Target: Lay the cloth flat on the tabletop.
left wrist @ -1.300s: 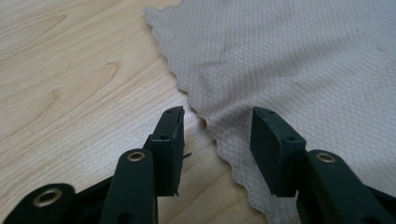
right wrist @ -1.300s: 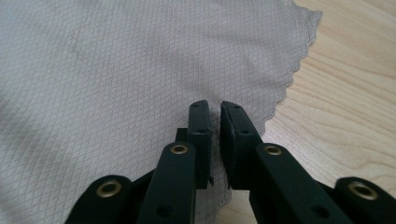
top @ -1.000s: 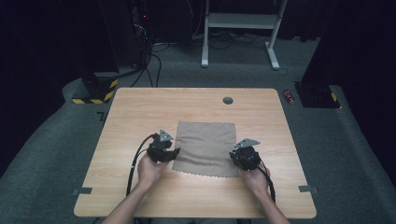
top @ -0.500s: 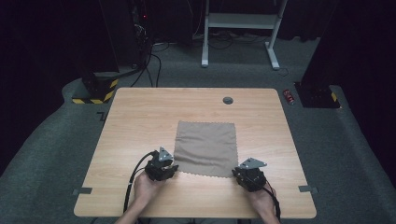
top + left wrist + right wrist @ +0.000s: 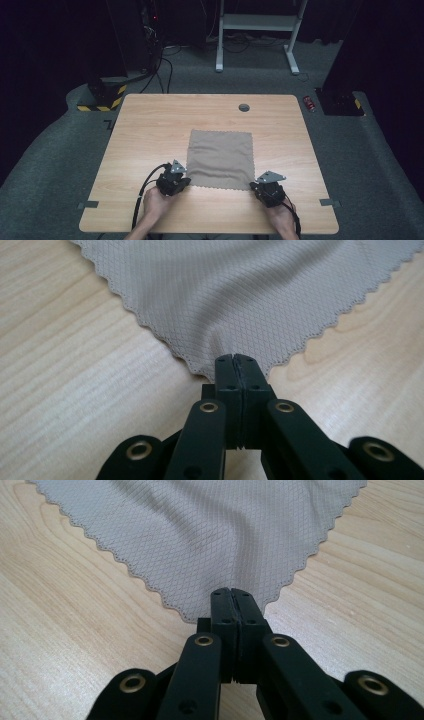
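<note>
— What are we holding at the near edge of the table [image 5: 130, 150]?

— We are gripping the two near corners of the beige cloth [image 5: 221, 159]. Our left gripper [image 5: 181, 185] is pinching the near-left corner, and in the left gripper view the black jaws are pressing together on the scalloped tip of the cloth [image 5: 235, 300], which they have just been closing on.

— And the other side?

— Our right gripper [image 5: 261, 187] is doing the same at the near-right corner — in the right gripper view the jaws are meeting flat on the point of the cloth [image 5: 210, 535], having just finished closing too.

— Where is the cloth lying?

— It is spreading flat over the light wooden table, roughly in the middle and nearer to us than to the far edge, with soft ripples running out from each pinched corner.

— Anything farther off?

— A round dark grommet [image 5: 244, 107] is sitting near the far edge of the table, well apart from the cloth, and beyond the table's right corner a small red can [image 5: 310, 103] is lying on the grey carpet.
</note>
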Available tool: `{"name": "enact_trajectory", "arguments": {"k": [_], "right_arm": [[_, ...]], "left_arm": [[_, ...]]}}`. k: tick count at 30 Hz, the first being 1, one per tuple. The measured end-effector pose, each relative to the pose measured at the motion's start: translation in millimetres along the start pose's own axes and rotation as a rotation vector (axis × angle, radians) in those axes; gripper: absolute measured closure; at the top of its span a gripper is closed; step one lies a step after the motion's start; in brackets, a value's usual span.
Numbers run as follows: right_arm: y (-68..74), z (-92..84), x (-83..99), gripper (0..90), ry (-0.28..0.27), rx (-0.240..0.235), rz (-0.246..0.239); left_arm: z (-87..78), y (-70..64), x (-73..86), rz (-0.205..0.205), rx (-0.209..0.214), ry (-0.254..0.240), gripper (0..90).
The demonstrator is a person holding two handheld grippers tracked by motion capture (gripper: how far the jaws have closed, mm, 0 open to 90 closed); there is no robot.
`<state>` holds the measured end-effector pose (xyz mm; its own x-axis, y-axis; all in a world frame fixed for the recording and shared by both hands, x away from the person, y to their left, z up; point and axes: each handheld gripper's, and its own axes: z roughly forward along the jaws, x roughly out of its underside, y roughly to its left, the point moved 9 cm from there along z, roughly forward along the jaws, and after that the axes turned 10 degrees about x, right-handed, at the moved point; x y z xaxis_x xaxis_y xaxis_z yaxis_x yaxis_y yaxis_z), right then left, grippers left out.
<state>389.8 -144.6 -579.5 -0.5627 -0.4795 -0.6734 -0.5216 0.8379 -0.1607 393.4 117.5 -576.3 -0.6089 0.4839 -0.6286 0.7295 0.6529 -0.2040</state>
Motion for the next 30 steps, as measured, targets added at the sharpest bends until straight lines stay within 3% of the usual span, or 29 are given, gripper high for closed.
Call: {"name": "enact_trajectory", "arguments": {"k": [9,15,19,22,24,30], "right_arm": [[2.7,-12.8,0.1,89.5,-0.021,0.009,-0.038],[8.4,-14.8,11.1,89.2,0.024,-0.014,-0.064],[8.8,-20.3,11.7,82.9,0.007,-0.017,-0.039],[6.6,-23.0,0.3,82.4,-0.028,-0.015,-0.007],[10.8,-20.3,-9.2,82.2,-0.048,-0.021,-0.01],[36.5,0.4,-17.8,79.0,-0.052,-0.059,-0.042]], "left_arm": [[-13.3,-15.8,7.6,0.037,0.029,0.021,89.3],[-10.5,-25.0,21.2,0.048,0.041,0.057,89.1],[-16.1,-26.6,21.3,0.031,0.044,0.023,86.4],[-19.4,-20.2,10.7,0.035,0.013,-0.033,76.0],[-16.8,-16.1,1.3,0.024,0.012,-0.07,70.2],[2.3,2.6,-16.6,0.014,-0.061,-0.083,57.2]]}}
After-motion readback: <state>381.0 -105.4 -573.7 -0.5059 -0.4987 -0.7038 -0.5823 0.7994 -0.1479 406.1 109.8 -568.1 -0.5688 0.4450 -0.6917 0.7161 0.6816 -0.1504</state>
